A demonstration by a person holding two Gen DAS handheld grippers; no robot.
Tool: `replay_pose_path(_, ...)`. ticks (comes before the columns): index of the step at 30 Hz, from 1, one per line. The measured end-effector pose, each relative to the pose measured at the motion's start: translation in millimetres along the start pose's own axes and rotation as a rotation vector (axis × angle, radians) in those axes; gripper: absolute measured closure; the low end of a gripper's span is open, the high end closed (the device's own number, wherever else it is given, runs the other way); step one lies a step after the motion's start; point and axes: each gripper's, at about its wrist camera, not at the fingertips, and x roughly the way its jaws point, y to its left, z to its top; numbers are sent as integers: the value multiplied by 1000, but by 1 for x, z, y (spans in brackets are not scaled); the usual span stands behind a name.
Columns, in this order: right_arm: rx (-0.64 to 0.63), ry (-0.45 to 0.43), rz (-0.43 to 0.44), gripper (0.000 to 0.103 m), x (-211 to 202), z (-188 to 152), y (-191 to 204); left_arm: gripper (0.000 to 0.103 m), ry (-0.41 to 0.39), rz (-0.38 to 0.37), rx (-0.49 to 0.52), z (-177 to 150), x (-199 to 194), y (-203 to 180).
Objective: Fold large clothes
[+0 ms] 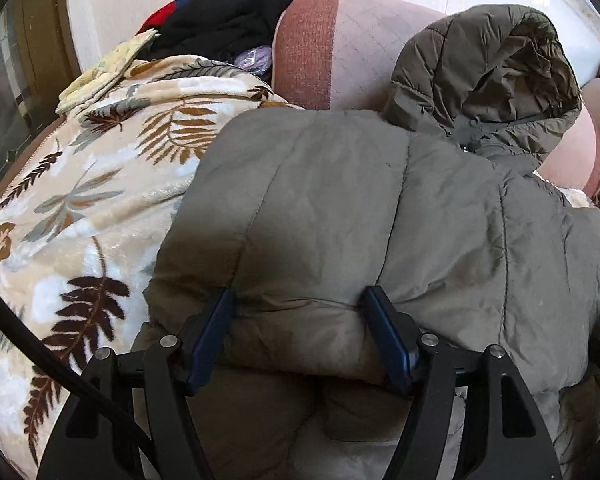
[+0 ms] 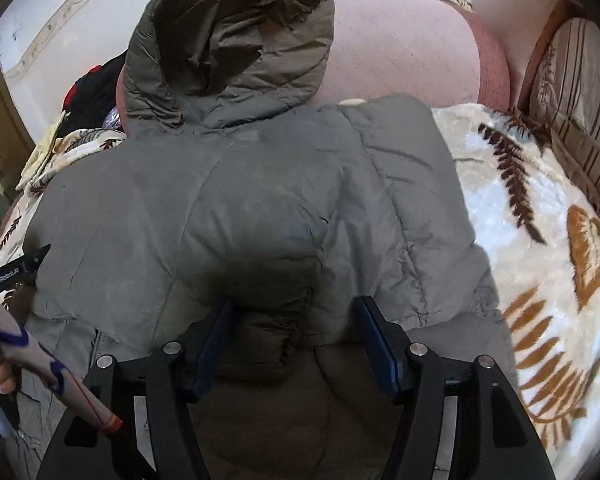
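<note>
Olive quilted hooded jacket lay on leaf-print fleece blanket; bare blanket lay to either side. Hood stood against pink sofa back.

Left gripper: fingers wide apart, puffy folded jacket edge bulging between them (grip uncertain).

Right gripper: fingers wide apart, straddling gathered cuff; grip uncertain. Dark clothes were piled far left.

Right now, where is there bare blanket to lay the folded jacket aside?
Best patch: the leaf-print blanket right of the jacket, bordered by the striped cushion. A second patch lies left of it, toward the yellow cloth. The far left corner is crowded with dark clothes.
</note>
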Motion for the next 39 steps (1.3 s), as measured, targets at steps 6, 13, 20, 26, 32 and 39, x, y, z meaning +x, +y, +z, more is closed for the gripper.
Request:
replay_pose_path(6, 7, -35, 17, 37, -37, -2, 7, 40, -70, -70, 53, -31, -70, -15)
replay_pose_path(13, -74, 5, 44, 37, -70, -38, 34, 39, -61, -54, 75, -111, -131, -32)
replay_pose_path(20, -146, 34, 79, 37, -99, -95, 57, 39, -2, -27, 22, -171, -147, -31)
replay_pose_path(26, -183, 84, 53, 37, -103, -143, 61, 39, 35, -68, -7, -200, -177, -40)
replay_pose_path(32, -123, -8, 80, 37, -139, -168, 47, 39, -122, -114, 73, -198, -262, -62)
replay_pose_path(39, -80, -10, 61, 37, -159, -203, 29, 38, -274, -156, 71, -194, -356, -65)
